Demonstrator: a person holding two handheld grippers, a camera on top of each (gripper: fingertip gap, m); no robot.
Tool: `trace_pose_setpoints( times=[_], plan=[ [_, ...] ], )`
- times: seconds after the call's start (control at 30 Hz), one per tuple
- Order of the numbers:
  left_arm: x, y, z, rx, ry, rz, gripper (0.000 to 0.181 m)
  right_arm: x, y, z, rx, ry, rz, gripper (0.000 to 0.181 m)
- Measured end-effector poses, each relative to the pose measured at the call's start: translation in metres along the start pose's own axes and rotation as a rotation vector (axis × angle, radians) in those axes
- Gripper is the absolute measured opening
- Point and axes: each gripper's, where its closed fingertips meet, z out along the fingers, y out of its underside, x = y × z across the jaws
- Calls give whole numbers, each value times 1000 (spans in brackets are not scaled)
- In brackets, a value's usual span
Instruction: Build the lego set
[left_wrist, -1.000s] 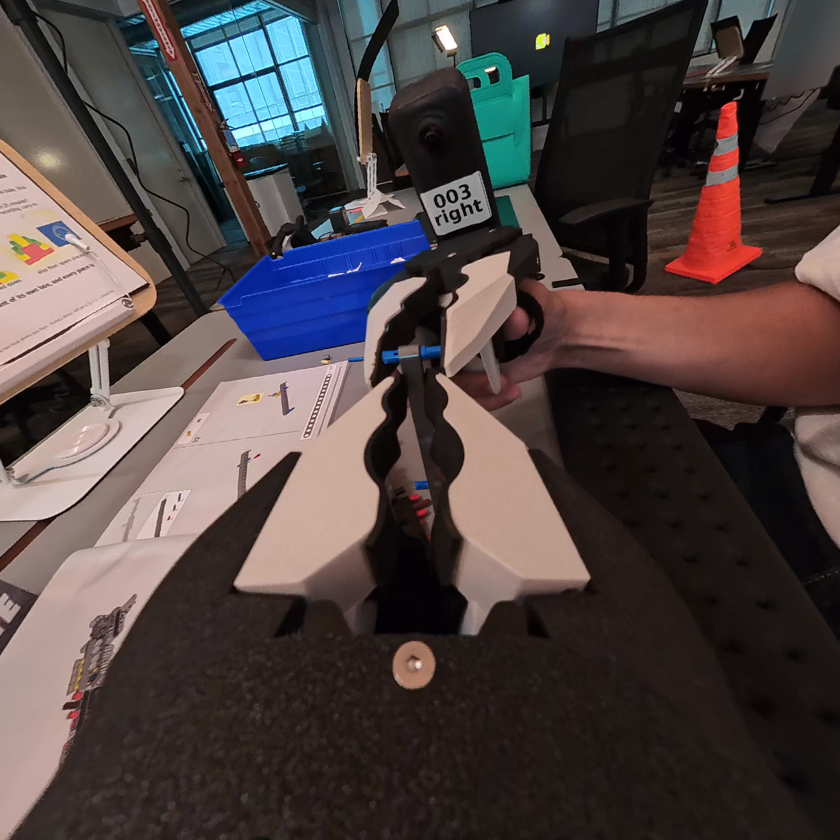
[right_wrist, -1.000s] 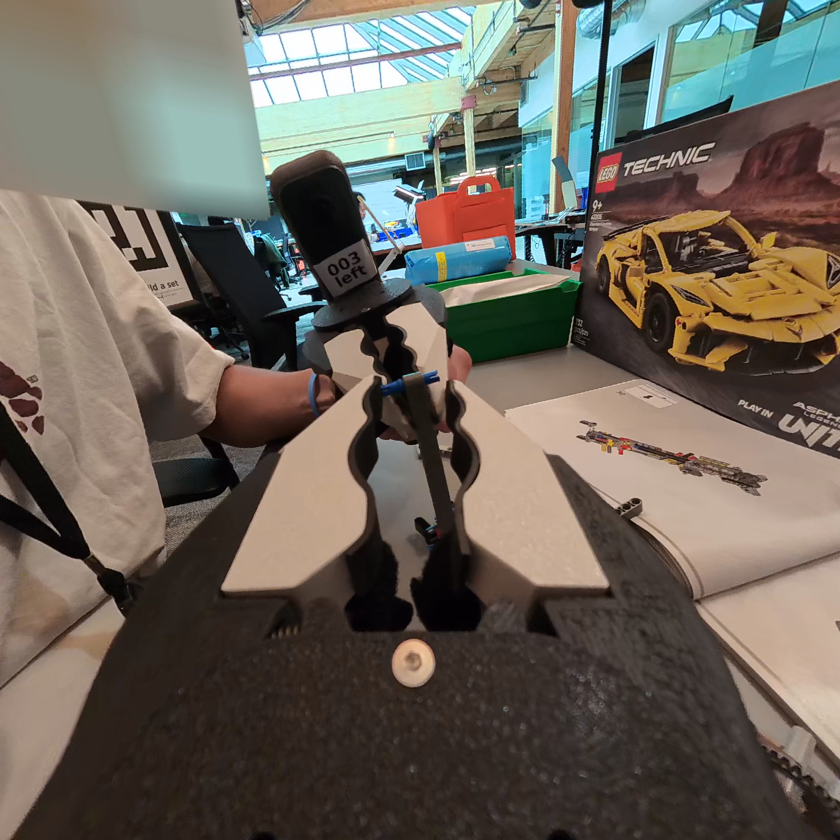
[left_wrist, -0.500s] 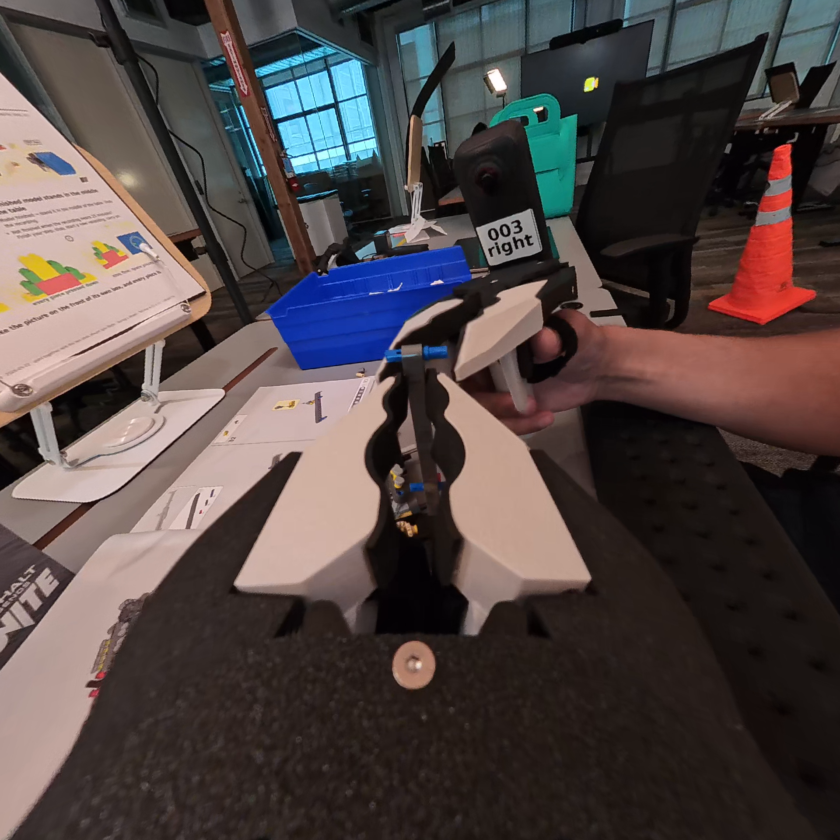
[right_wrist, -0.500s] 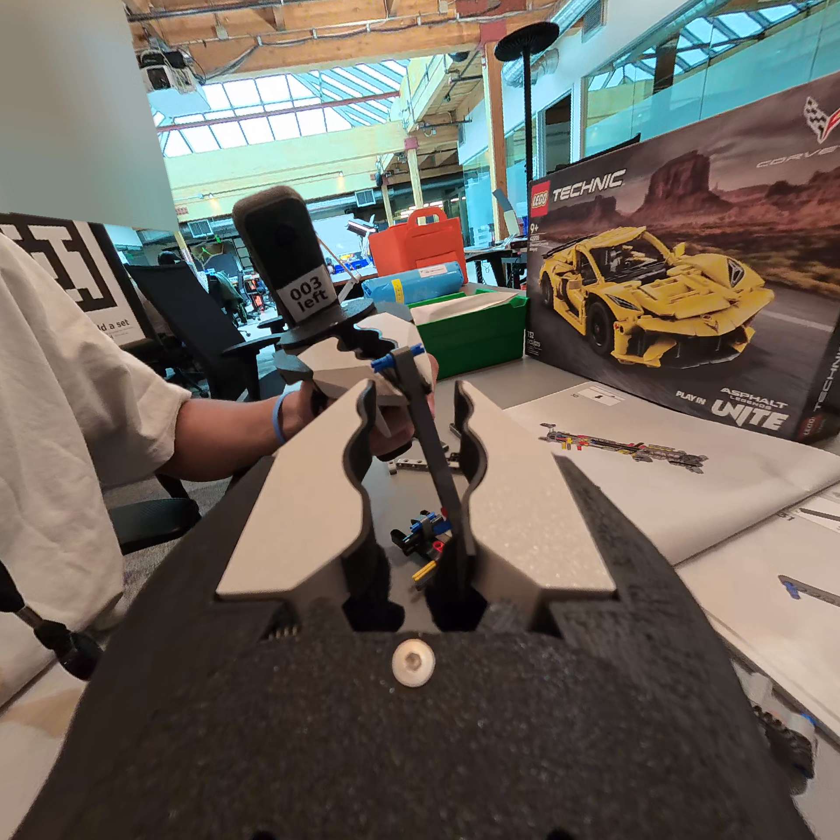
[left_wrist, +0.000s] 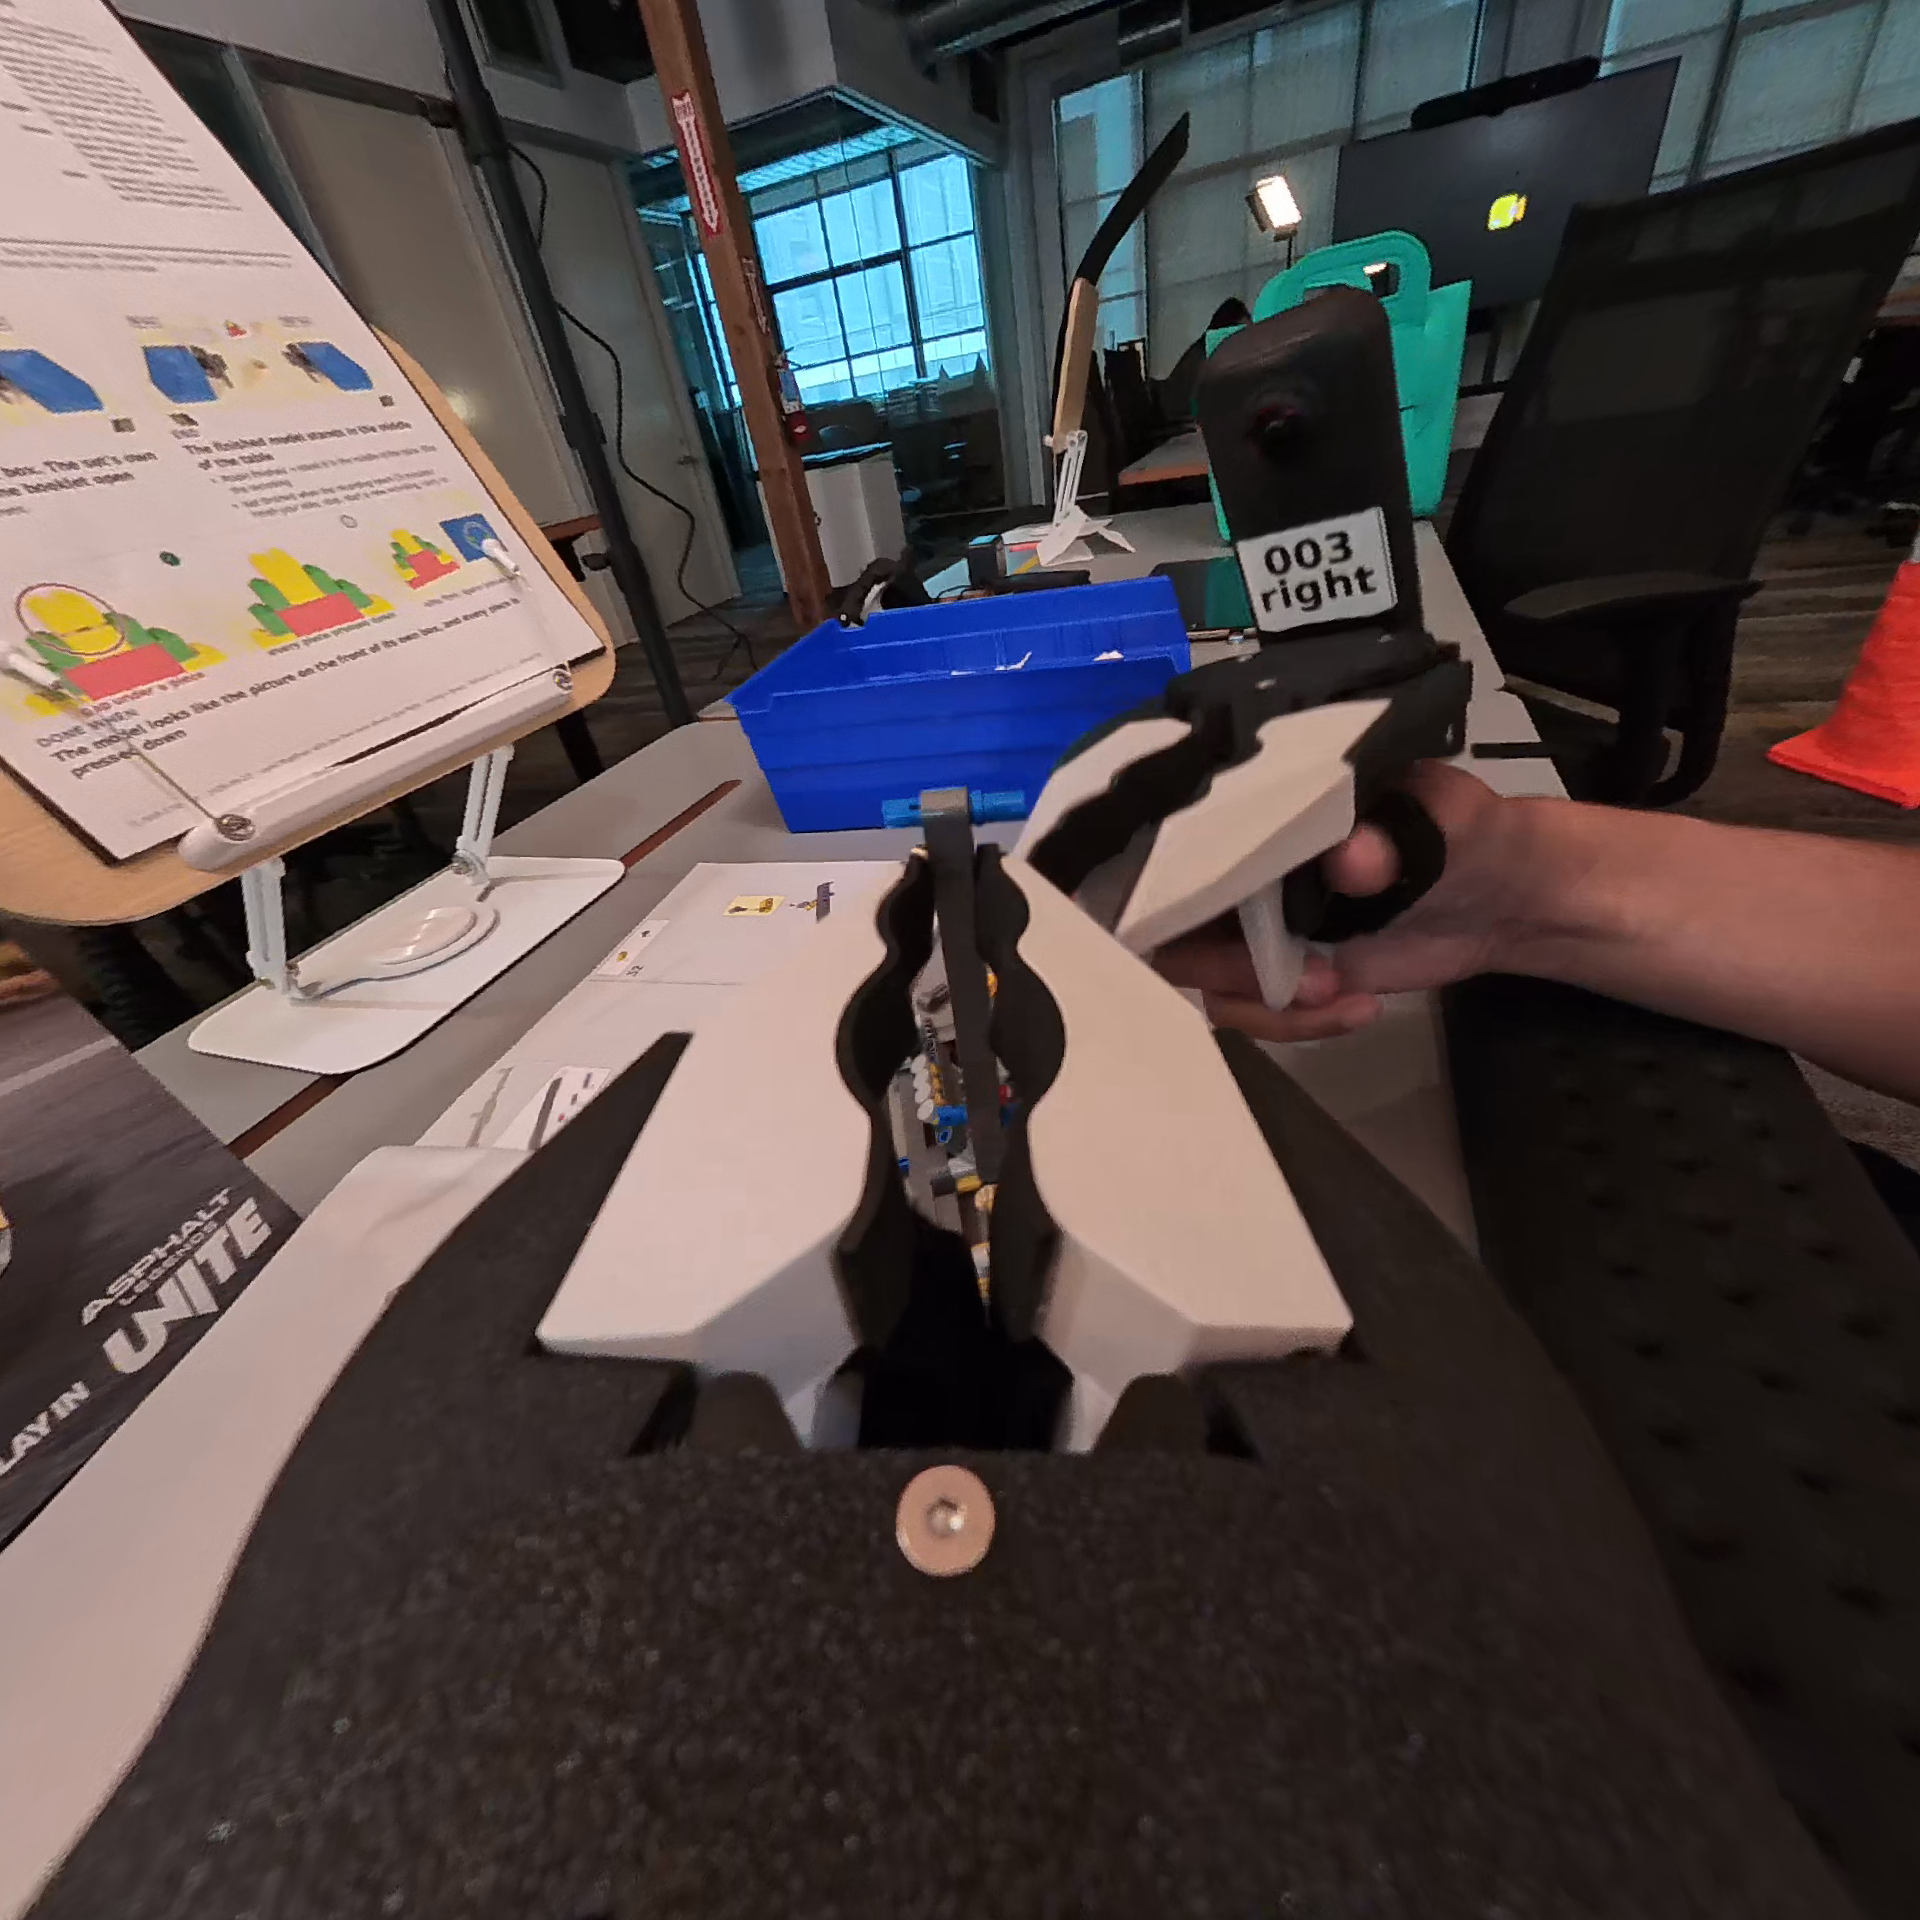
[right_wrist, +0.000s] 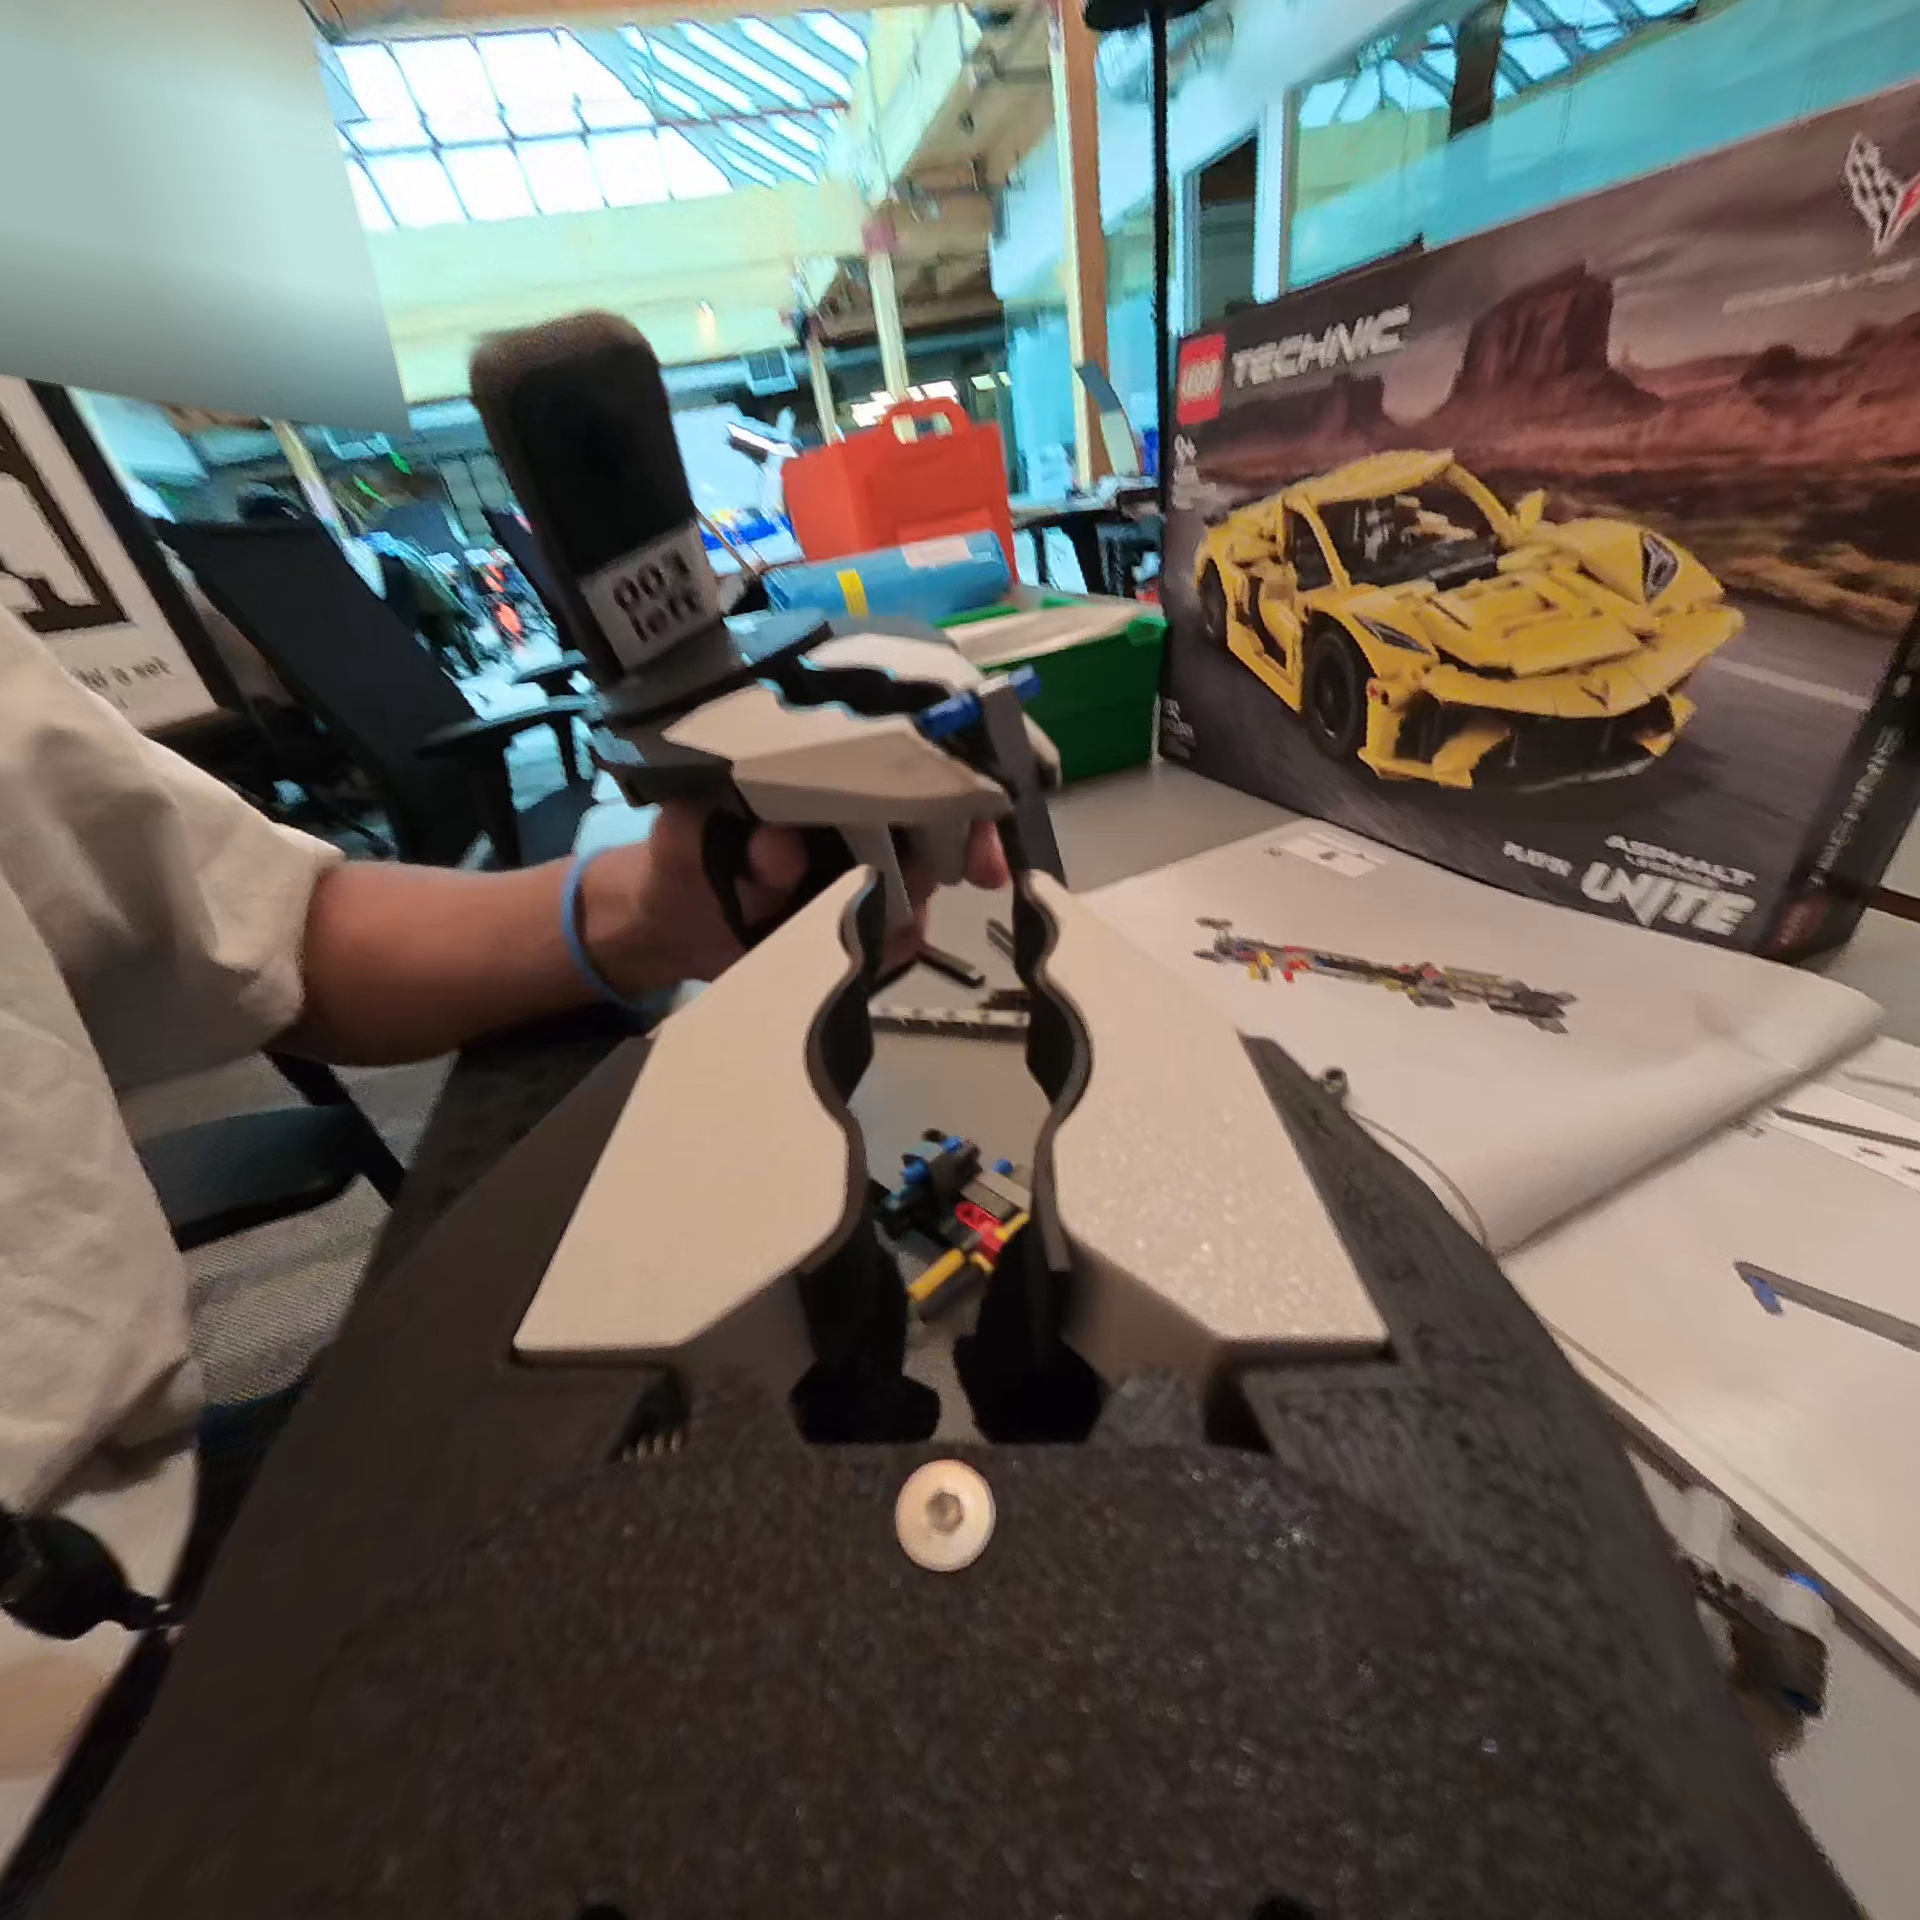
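Note:
My left gripper (left_wrist: 951, 878) is shut on a long dark grey beam (left_wrist: 966, 997) that stands upright between its fingers, with a blue pin (left_wrist: 951, 808) through the top end. My right gripper (right_wrist: 945, 894) is open and empty. In the left wrist view it (left_wrist: 1195, 821) is held off to the right of the beam, clear of it. The right wrist view shows the left gripper (right_wrist: 831, 743) ahead, holding the beam (right_wrist: 1023, 800) with its blue pin (right_wrist: 977, 710). Small loose lego pieces (right_wrist: 956, 1205) lie on the table below both grippers.
A set box with a yellow car (right_wrist: 1507, 623) stands at the right behind an open instruction booklet (right_wrist: 1455, 997). A few black beams (right_wrist: 951, 1013) lie on the table. A blue bin (left_wrist: 966, 696) and a page on a stand (left_wrist: 260, 520) stand beyond. A green bin (right_wrist: 1081, 665) is farther off. Both grippers' tips are close together, under 4 cm apart.
My right gripper opened, let go of the beam and drew back from it. My left gripper kept the beam and stayed shut. Both views have swung sideways.

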Motion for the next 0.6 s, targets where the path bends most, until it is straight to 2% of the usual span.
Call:
trace_pose_setpoints(
  times=[0.13,0.23,0.4,0.43,0.5,0.6],
  plan=[
    [-11,1,-1,8,-39,-60,7,12,19,8,-108,96,-53,25],
    [-23,6,-1,5,-79,-136,7,24,22,8,-138,188,-109,26],
    [-22,11,5,21,-55,-273,7,41,21,13,-154,312,-162,26],
    [-21,13,7,13,-59,-280,6,44,22,14,-168,334,-173,25],
    [-20,17,11,-1,-58,-290,6,52,24,12,-198,377,-217,11],
    [-24,24,11,-28,-69,-304,7,56,28,11,-227,399,-262,9]
  ],
)
